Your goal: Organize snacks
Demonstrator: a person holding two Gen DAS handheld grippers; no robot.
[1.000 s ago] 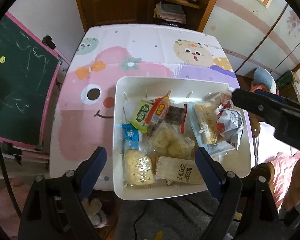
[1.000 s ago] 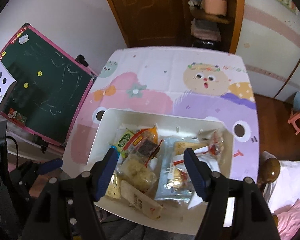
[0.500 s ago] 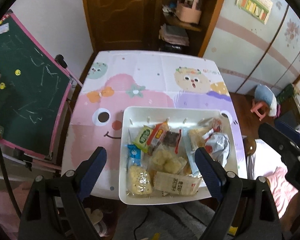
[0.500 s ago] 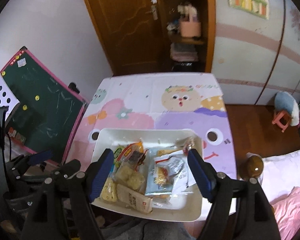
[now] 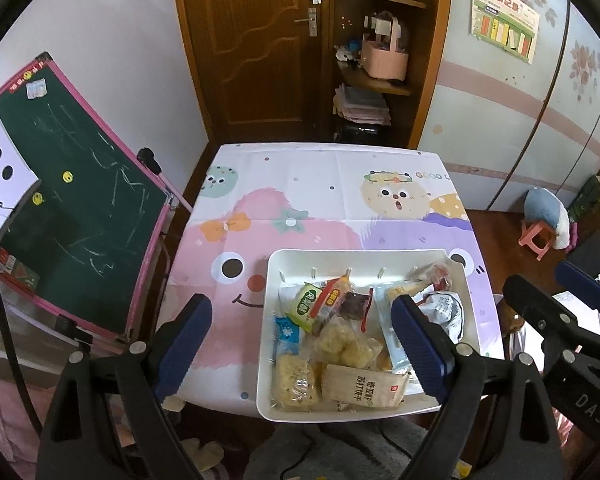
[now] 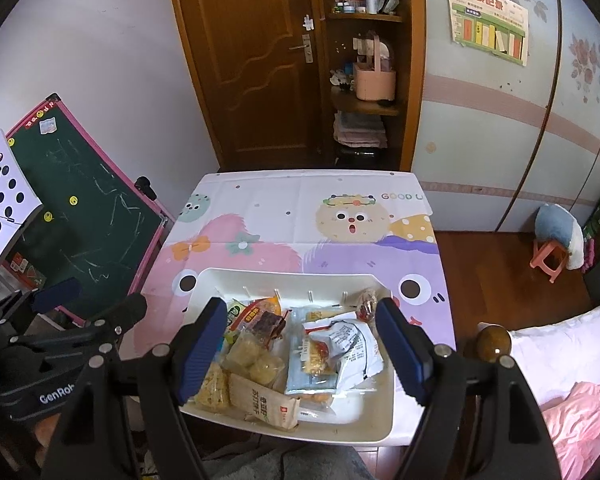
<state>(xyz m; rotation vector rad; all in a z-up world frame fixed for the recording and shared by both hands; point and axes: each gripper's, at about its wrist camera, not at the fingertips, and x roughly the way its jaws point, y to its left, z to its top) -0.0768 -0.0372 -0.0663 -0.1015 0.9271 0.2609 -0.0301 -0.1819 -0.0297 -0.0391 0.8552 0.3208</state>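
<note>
Your left gripper (image 5: pixel 302 344) and right gripper (image 6: pixel 300 348) hang released, empty, above the white snack tray (image 5: pixel 356 256).

The left tool (image 5: pixel 302 338) is a black frame with two dark blue pads (image 5: pixel 184 340) and silver screws (image 5: pixel 137 347); the right tool (image 6: pixel 300 346) is built alike; white lettering marks each tool's black body as seen from the other's camera.

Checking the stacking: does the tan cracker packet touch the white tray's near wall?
Touching: in the left wrist view the tan cracker packet lies against the white tray's near wall.
</note>
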